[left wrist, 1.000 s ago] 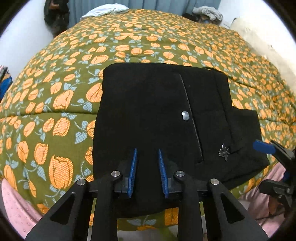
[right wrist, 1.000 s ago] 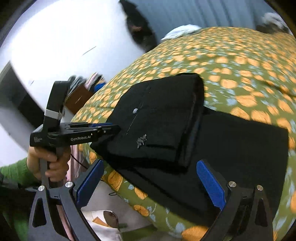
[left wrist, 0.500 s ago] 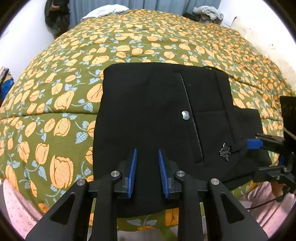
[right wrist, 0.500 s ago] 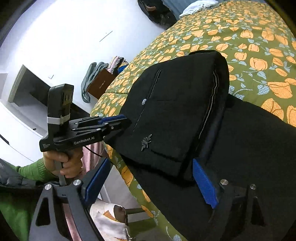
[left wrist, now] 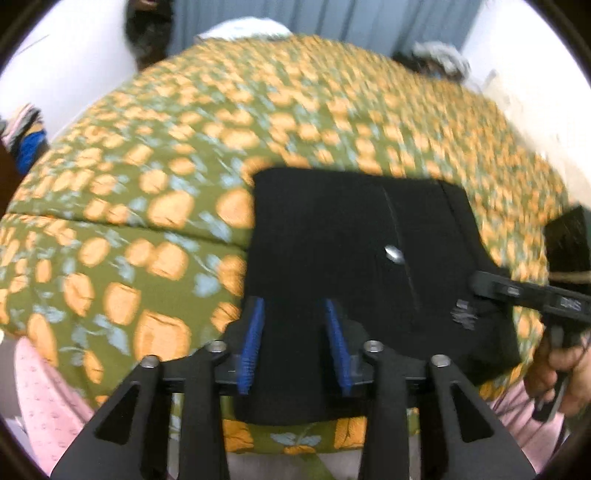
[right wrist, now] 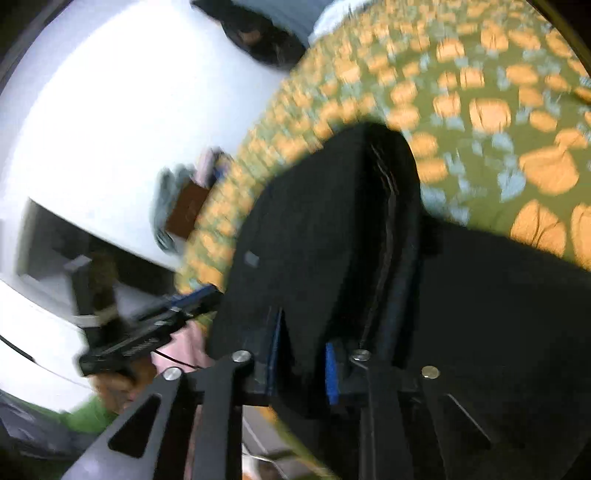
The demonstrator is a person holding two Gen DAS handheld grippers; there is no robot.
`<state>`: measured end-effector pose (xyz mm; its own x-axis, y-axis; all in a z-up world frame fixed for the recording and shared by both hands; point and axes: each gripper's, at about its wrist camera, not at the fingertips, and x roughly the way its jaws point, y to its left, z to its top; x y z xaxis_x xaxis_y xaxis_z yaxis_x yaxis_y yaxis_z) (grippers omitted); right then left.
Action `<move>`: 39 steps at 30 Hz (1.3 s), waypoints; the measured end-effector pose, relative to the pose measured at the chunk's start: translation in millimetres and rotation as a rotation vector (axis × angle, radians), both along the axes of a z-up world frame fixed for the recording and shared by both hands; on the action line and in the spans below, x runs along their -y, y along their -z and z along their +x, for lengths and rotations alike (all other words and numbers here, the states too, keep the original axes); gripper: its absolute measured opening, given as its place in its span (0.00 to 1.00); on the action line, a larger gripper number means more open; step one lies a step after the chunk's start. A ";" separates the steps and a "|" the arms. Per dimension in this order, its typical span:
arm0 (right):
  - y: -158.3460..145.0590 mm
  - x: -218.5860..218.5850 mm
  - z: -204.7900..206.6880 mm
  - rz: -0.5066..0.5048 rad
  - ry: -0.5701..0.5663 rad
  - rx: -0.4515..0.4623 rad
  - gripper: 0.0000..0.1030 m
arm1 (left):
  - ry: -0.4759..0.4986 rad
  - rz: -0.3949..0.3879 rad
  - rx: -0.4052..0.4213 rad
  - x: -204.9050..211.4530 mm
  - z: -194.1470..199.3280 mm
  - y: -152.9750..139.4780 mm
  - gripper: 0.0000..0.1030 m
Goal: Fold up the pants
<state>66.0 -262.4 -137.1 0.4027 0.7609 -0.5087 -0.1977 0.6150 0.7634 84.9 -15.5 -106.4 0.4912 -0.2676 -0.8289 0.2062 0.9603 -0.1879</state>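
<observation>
The black pants (left wrist: 351,240) lie folded on the flowered bedspread (left wrist: 147,166), with a silver button (left wrist: 393,254) on top. My left gripper (left wrist: 295,332) is shut on the near edge of the pants, the cloth between its blue pads. My right gripper (right wrist: 303,354) is shut on the folded corner of the pants (right wrist: 332,229); it shows at the right in the left wrist view (left wrist: 517,291). Both views are blurred by motion.
The bed's near edge with a pink sheet (left wrist: 40,398) lies under my grippers. A white wall (right wrist: 110,110) and a brown box with clothes (right wrist: 184,210) stand to the left. Curtains (left wrist: 295,18) and clothes piles (left wrist: 439,55) lie beyond the bed.
My right gripper has closed on the folded corner of the pants. My left gripper's pads stand wider apart on thicker cloth. Both cameras have pulled back and the views have blurred.
</observation>
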 end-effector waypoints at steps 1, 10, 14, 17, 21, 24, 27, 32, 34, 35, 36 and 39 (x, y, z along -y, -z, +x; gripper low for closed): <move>-15.9 4.1 -6.7 0.016 0.012 0.034 0.18 | -0.020 -0.009 0.018 -6.9 0.8 -8.0 0.46; -81.4 77.3 -79.4 -0.010 0.146 0.124 0.17 | -0.029 -0.053 0.045 -19.8 3.4 -29.2 0.47; -45.7 125.7 -116.4 -0.043 0.294 0.002 0.17 | 0.038 -0.015 0.039 3.2 -3.1 -19.6 0.47; 3.1 143.4 -130.9 -0.148 0.373 -0.172 0.17 | 0.096 0.011 0.013 24.4 -6.0 -9.2 0.47; 23.7 139.0 -134.7 -0.200 0.434 -0.270 0.31 | 0.159 0.081 -0.018 46.4 -10.9 -0.3 0.47; -11.2 142.9 -130.9 -0.332 0.473 -0.200 0.52 | 0.170 0.139 -0.039 58.0 -13.2 3.3 0.49; -56.5 142.2 -121.7 -0.426 0.514 -0.057 0.52 | 0.165 0.175 -0.049 66.4 -13.5 5.6 0.58; -74.8 120.9 -70.6 -0.390 0.445 0.076 0.53 | 0.179 0.222 -0.072 80.6 -12.8 11.4 0.58; -52.6 113.9 -48.9 -0.376 0.420 0.032 0.53 | 0.185 0.244 -0.073 84.4 -13.9 12.7 0.58; -33.8 112.7 -38.2 -0.382 0.417 -0.018 0.53 | 0.187 0.252 -0.073 85.3 -14.1 13.1 0.58; -20.9 111.8 -31.2 -0.390 0.415 -0.053 0.53 | 0.188 0.259 -0.074 85.7 -14.3 13.6 0.58; -5.8 111.2 -27.7 -0.413 0.450 -0.099 0.53 | 0.186 0.263 -0.079 84.1 -13.8 13.9 0.58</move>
<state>38.3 -373.7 -131.3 0.5744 0.2598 -0.7763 0.2088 0.8704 0.4458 71.1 -99.6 -120.3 0.3857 -0.1185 -0.9150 0.3768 0.9255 0.0390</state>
